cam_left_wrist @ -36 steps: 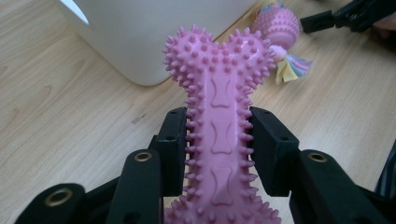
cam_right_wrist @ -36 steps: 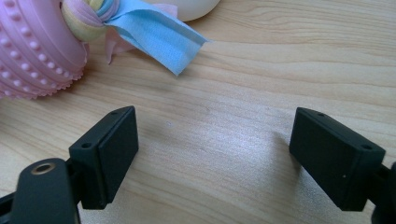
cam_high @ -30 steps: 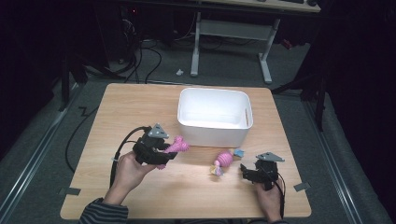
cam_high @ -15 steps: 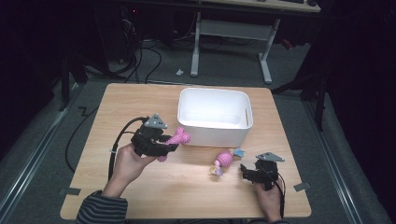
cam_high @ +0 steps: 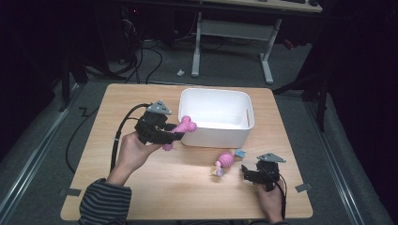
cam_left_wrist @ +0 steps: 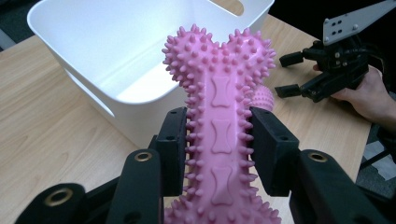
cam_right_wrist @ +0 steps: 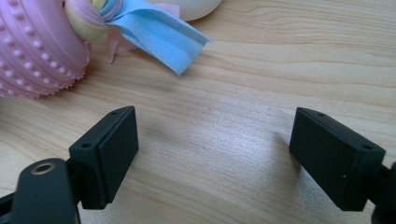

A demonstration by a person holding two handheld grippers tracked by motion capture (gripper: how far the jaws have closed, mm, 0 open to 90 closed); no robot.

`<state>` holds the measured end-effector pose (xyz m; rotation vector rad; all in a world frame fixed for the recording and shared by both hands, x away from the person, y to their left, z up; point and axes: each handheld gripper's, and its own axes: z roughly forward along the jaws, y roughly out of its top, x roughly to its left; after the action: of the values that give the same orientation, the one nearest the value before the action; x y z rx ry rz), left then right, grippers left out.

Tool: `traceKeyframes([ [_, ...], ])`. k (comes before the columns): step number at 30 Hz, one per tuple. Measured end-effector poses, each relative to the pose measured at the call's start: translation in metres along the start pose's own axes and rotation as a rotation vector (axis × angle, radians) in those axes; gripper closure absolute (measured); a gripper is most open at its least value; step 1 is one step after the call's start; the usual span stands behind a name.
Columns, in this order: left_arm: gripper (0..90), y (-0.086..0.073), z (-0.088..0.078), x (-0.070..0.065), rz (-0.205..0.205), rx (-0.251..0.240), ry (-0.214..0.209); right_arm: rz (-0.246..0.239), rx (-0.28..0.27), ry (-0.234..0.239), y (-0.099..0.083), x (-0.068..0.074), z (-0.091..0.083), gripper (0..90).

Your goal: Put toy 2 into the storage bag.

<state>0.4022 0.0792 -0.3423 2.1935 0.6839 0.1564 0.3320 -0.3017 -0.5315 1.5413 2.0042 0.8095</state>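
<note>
A pink spiky bone toy (cam_left_wrist: 219, 116) is clamped between the jaws of my left gripper (cam_high: 174, 133), held above the table beside the left front corner of the white tub (cam_high: 217, 118). The bone's (cam_high: 183, 127) upper end points toward the tub's rim. My right gripper (cam_high: 246, 172) rests low near the table's front right, open, with bare wood between its pads (cam_right_wrist: 109, 154). Just left of it lies a pink ball toy (cam_high: 224, 161) with pastel cloth strips; its blue strip (cam_right_wrist: 156, 32) reaches toward the right gripper.
The wooden table (cam_high: 117, 187) has free room at the left and along the front. The tub's inside (cam_left_wrist: 126, 42) looks bare. A cable (cam_high: 119, 131) trails from the left gripper. Dark floor, cables and a desk frame (cam_high: 230, 33) lie beyond the far edge.
My left gripper has carried the pink bone up and to the right, closer to the tub's left front corner. The right gripper and the ball toy have stayed put.
</note>
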Motion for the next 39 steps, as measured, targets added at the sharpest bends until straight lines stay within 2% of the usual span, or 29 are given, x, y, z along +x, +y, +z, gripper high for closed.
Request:
traceKeyframes([
  [19,59.2,0.023,0.003,0.011,-0.009,-0.018,-0.001,0.006,0.000,0.001,0.000,0.000,0.000,15.7],
  [20,59.2,0.026,0.005,0.013,-0.015,-0.026,-0.011,0.006,0.000,0.000,0.000,0.000,0.000,15.7],
  [27,59.2,0.037,0.015,0.016,0.004,-0.012,-0.001,0.003,-0.002,0.001,0.001,0.000,0.001,15.7],
  [31,59.2,0.047,0.023,0.021,-0.018,-0.017,-0.027,0.001,0.000,0.002,0.001,0.001,0.001,15.7],
  [32,59.2,0.054,0.026,0.019,-0.006,-0.025,-0.031,0.000,0.001,0.003,0.001,0.001,0.001,15.7],
  [33,59.2,0.054,0.026,0.019,-0.006,-0.025,-0.031,0.000,0.001,0.003,0.001,0.001,0.001,15.7],
  [35,59.2,0.065,0.033,0.013,0.030,-0.016,-0.023,0.001,0.001,0.003,0.001,0.001,0.001,15.6],
  [39,59.2,0.073,0.039,0.012,0.042,-0.009,-0.016,0.001,0.001,0.003,0.001,0.001,0.001,15.6],
])
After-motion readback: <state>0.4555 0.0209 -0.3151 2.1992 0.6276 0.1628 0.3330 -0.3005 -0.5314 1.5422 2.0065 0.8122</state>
